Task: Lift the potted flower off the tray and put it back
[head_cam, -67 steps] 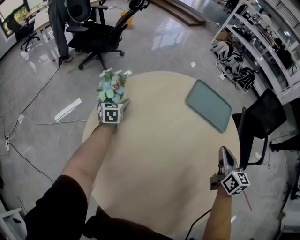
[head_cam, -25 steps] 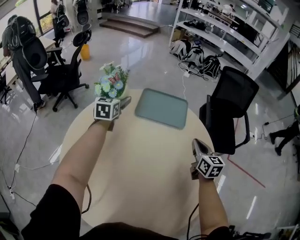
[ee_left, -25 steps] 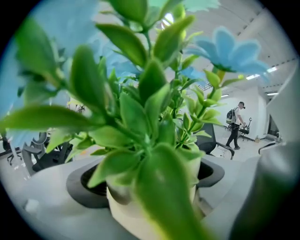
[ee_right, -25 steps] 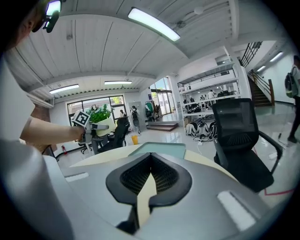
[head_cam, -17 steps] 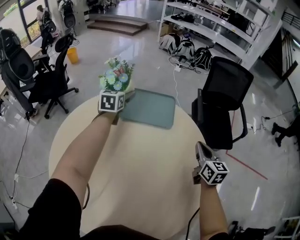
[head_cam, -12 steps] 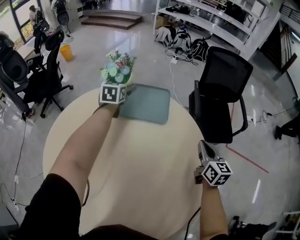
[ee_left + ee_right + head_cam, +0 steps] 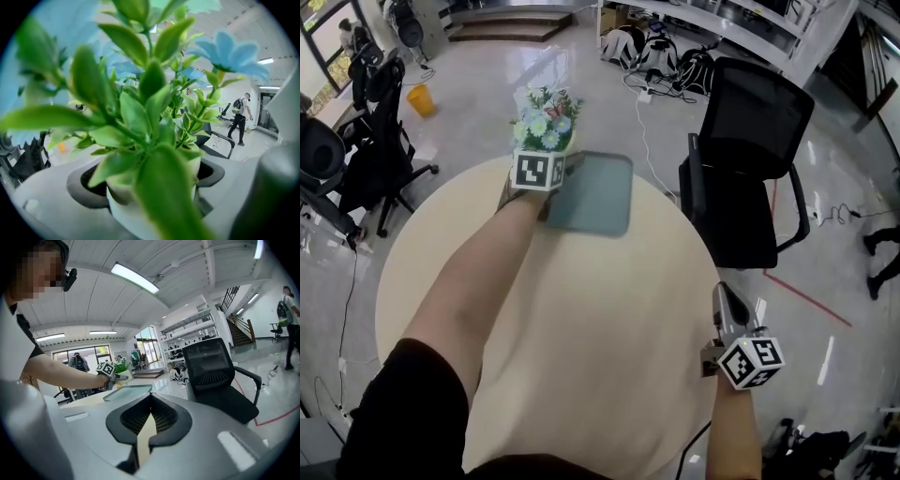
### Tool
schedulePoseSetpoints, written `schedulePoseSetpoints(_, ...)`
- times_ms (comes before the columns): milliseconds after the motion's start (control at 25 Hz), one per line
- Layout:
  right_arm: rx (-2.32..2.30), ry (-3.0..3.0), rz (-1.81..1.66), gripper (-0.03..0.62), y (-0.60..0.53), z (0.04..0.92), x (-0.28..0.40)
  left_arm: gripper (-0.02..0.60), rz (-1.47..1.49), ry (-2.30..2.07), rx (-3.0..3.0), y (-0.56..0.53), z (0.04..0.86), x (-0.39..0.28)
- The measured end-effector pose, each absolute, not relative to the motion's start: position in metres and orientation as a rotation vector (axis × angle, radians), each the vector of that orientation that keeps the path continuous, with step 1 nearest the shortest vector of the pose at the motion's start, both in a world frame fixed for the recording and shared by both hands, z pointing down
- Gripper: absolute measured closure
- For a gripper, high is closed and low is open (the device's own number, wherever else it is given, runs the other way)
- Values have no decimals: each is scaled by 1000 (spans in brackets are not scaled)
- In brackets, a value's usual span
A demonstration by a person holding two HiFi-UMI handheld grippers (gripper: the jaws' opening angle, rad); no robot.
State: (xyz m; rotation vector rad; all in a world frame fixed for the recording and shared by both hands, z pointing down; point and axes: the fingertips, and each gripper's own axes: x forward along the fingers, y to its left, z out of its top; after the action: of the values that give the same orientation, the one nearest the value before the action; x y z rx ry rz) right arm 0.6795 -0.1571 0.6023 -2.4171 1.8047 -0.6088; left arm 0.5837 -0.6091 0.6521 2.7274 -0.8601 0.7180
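Note:
The potted flower (image 7: 546,114) has blue and white blooms, green leaves and a white pot (image 7: 129,213). My left gripper (image 7: 546,157) is shut on the pot, at the far left corner of the grey-green tray (image 7: 592,192). Leaves fill the left gripper view, with the pot clamped between the grey jaws. I cannot tell whether the pot touches the tray. My right gripper (image 7: 727,292) hangs at the table's right edge, shut with nothing in it. The right gripper view shows its tips (image 7: 150,397) meeting, with the tray (image 7: 127,392) and the flower (image 7: 121,367) beyond.
The round beige table (image 7: 581,328) carries the tray at its far side. A black office chair (image 7: 750,159) stands close behind the table's right edge. More chairs (image 7: 366,141) stand on the glossy floor at left. A person (image 7: 239,119) walks in the distance.
My left gripper has carried the potted flower from the table's left edge rightward to the tray's corner. The right gripper stayed shut near the right edge.

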Motion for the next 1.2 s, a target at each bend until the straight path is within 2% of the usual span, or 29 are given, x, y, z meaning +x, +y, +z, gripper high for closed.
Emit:
schedulePoseSetpoints(520,-2354,1766,-569,580,-151,595,685,52,864,-918,2686,-619,727,604)
schedulePoseSetpoints(600,-2347,1762,-567,580,-153,594,685,52,809,-914,2674,-621,734,604)
schedulePoseSetpoints(720,-2347,1757,-571,580,-155,599,685,52,731,-911,2651,-624,736,608)
schedulePoseSetpoints(920,-2341,1752,-594,580,-160,599,675,51,777,-858,2633,-616,740,607)
schedulePoseSetpoints(1200,-2370,1772,-585,580,-163,585,661,38,770,-782,2580,-585,730,578)
